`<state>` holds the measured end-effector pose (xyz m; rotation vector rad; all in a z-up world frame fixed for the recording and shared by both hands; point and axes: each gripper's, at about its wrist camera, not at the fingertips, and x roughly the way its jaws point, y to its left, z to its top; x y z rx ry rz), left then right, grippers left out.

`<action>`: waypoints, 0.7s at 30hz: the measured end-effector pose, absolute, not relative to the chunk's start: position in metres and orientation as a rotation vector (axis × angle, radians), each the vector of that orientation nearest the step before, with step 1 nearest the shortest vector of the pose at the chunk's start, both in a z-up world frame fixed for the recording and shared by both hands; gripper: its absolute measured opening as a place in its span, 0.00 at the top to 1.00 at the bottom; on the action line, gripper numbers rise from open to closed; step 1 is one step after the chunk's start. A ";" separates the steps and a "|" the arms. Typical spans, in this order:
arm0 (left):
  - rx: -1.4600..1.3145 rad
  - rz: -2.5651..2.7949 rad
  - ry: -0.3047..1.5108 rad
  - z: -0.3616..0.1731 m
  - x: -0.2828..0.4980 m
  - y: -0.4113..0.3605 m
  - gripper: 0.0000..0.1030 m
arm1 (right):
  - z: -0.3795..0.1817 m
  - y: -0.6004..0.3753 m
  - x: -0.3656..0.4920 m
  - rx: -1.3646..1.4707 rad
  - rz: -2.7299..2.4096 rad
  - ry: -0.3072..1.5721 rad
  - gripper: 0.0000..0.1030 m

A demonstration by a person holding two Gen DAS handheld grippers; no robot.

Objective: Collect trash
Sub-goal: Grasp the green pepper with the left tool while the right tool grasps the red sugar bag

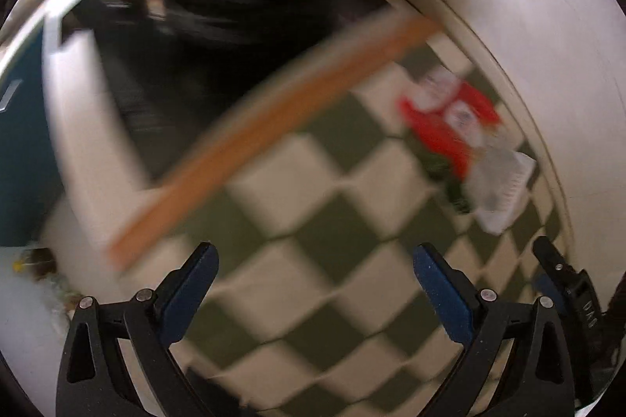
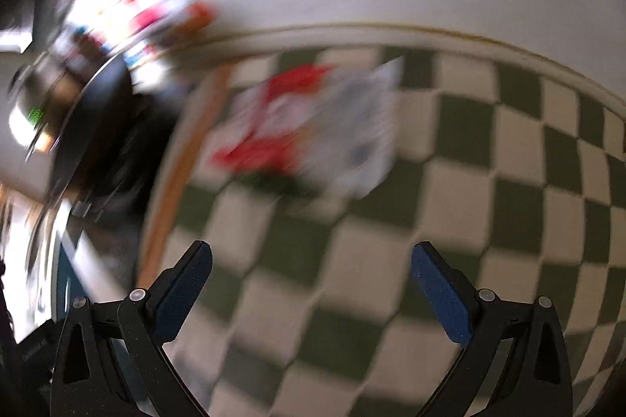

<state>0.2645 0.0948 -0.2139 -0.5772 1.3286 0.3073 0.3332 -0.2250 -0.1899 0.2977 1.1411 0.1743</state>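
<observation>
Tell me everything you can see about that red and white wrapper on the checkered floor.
The red and white wrapper is crumpled, thin packaging, glossy like plastic film, with a pale ribbed end. It lies flat on the green and cream checkered floor, close to the white baseboard and near a wooden strip. Print is too blurred to read. Neither gripper touches it; it lies ahead of both.

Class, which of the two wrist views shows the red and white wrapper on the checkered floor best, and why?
The left wrist view: the red and white wrapper is less blurred there, its crumpled outline readable near the wall. The right wrist view shows it larger and more central, but smeared by motion blur into red and white patches.
</observation>
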 end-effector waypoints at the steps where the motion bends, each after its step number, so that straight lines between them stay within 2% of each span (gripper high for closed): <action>1: -0.605 0.279 1.348 -0.223 0.286 0.083 0.02 | -0.196 -0.235 0.349 0.310 0.153 1.144 0.00; 6: -0.750 0.209 1.435 -0.268 0.353 0.046 0.15 | -0.230 -0.261 0.408 0.356 0.120 1.183 0.01; 8: -0.778 0.210 1.454 -0.278 0.367 0.037 0.18 | -0.238 -0.262 0.422 0.363 0.139 1.187 0.12; 9: -0.782 0.214 1.464 -0.283 0.372 0.035 0.24 | -0.242 -0.262 0.429 0.368 0.149 1.188 0.14; 10: -0.780 0.224 1.471 -0.288 0.377 0.033 0.35 | -0.250 -0.259 0.437 0.379 0.164 1.188 0.16; 11: -0.776 0.240 1.479 -0.292 0.381 0.032 0.62 | -0.254 -0.257 0.443 0.391 0.180 1.188 0.17; 13: -0.757 0.249 1.452 -0.288 0.387 0.031 0.87 | -0.261 -0.252 0.454 0.401 0.195 1.194 0.24; 15: -0.728 0.255 1.461 -0.288 0.389 0.029 0.90 | -0.268 -0.242 0.462 0.398 0.208 1.202 0.30; 16: -0.711 0.251 1.459 -0.287 0.389 0.029 0.90 | -0.271 -0.236 0.465 0.388 0.215 1.202 0.38; 17: -0.675 0.253 1.451 -0.284 0.388 0.027 0.90 | -0.273 -0.229 0.466 0.367 0.224 1.201 0.54; 19: -0.585 0.275 1.430 -0.278 0.383 0.026 0.91 | -0.274 -0.218 0.466 0.321 0.227 1.195 0.75; 20: -0.548 0.281 1.417 -0.273 0.379 0.026 0.91 | -0.273 -0.213 0.465 0.300 0.216 1.178 0.85; 21: -0.520 0.287 1.403 -0.269 0.373 0.027 0.91 | -0.268 -0.207 0.461 0.268 0.208 1.149 0.87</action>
